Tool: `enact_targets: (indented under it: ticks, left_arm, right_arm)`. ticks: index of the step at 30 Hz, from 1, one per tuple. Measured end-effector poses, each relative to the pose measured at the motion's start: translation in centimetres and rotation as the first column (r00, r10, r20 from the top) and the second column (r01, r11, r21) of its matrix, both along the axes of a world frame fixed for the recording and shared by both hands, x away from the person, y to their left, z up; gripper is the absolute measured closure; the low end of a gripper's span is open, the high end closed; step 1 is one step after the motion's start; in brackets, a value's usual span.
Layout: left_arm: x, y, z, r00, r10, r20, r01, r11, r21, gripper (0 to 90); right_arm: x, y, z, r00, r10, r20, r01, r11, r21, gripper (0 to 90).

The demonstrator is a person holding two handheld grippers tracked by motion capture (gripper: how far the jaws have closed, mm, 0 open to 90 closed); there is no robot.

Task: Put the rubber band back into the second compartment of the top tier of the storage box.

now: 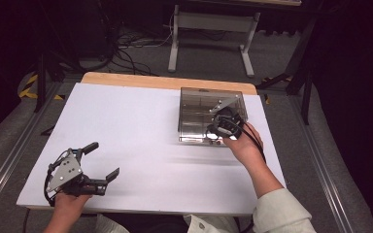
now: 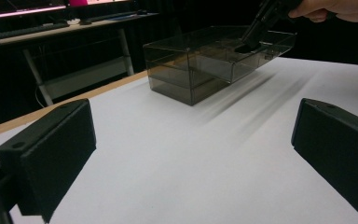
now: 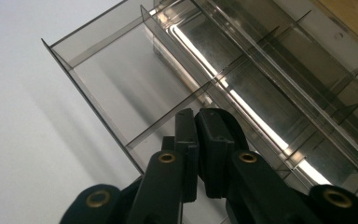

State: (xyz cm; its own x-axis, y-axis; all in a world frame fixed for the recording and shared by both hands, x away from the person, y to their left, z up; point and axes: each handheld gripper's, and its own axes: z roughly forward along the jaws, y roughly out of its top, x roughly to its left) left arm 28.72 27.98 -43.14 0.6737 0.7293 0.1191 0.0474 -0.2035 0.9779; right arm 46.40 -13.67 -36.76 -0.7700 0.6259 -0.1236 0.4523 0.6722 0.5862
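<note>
Right gripper view: my right gripper (image 3: pixel 196 140) jaws, pinched on a divider of the smoked organizer box (image 3: pixel 98 116), could crack it if twisted.

Organizer box (image 1: pixel 196 104) on table (image 1: pixel 126 121), right of centre, near far edge. Dividers split it into compartments. Right gripper (image 1: pixel 222 127) at box's near right part, jaws pressed together, tips down inside near compartment, just beside cross divider (image 3: pixel 168 120). Left gripper (image 1: pixel 102 162) at table's near left corner, well apart from box, jaws spread wide, aimed toward box. Desk frame (image 1: pixel 213 29) on floor behind table.
</note>
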Motion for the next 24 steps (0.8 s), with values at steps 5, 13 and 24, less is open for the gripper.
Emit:
enact_targets:
  ticks: [5,13,24]
  left_arm:
    - [0.0,0.0,0.0,1.0,0.0,0.002,0.0,1.0,0.002,0.6]
    - [0.1,0.0,0.0,1.0,-0.001,0.004,0.001,1.0,0.004,0.6]
    - [0.1,0.0,0.0,1.0,-0.002,0.005,0.002,1.0,0.005,0.6]
  right_arm:
    - [0.1,0.0,-0.3,0.9999,0.002,-0.011,-0.002,1.0,0.004,85.9]
    - [-0.5,-0.6,0.7,0.9996,0.023,0.018,-0.024,0.997,0.079,80.0]
    - [-2.7,-0.9,2.3,0.9909,0.096,0.095,-0.104,0.991,0.089,89.9]
